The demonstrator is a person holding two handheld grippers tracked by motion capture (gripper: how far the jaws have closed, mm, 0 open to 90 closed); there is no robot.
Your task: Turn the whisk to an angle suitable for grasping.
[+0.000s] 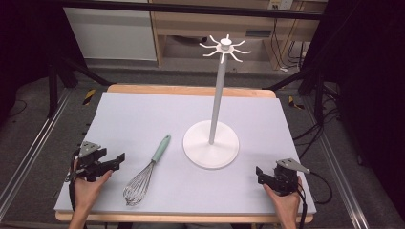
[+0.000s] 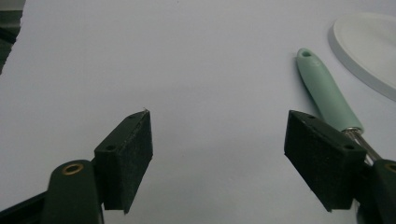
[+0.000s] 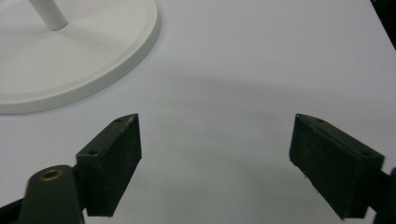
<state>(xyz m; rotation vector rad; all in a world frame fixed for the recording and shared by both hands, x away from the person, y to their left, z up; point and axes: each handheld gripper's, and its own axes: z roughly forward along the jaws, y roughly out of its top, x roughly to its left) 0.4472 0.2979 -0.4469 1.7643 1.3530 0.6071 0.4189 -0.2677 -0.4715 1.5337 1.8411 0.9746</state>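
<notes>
High view: looked down on a bench [image 1: 143, 114] covered with a pale lavender sheet, wooden edge visible along the far and near sides. Held a whisk [image 1: 145, 172] lying flat in the near-left part of the sheet, mint-green handle pointing away and to the right, wire loops toward the near edge. Stood a white stand [image 1: 211, 143] just right of the whisk handle, round base flat on the sheet, thin upright pole topped with a ring of curved hooks; not touching the whisk.

Left hand-held gripper [image 1: 119, 160] rested at the near-left corner, gripped by a hand [image 1: 88, 186] coming in from the bottom edge, jaws aimed right toward the whisk, just beside it but apart. Right hand-held gripper [image 1: 259, 174] rested at the near-right corner in the other hand [image 1: 286, 200], jaws aimed left, well apart from the stand's base.

Left gripper view: showed two black jaws spread wide over bare sheet, nothing between them (whisk handle [image 2: 327, 91] seen beyond and partly behind the right-side jaw, rim of the stand's base [image 2: 364, 51] in the upper right corner).

Right gripper view: showed two black jaws likewise spread wide, nothing between them, bare sheet ahead; stand's base [image 3: 84, 60] and foot of the pole in the upper left.
</notes>
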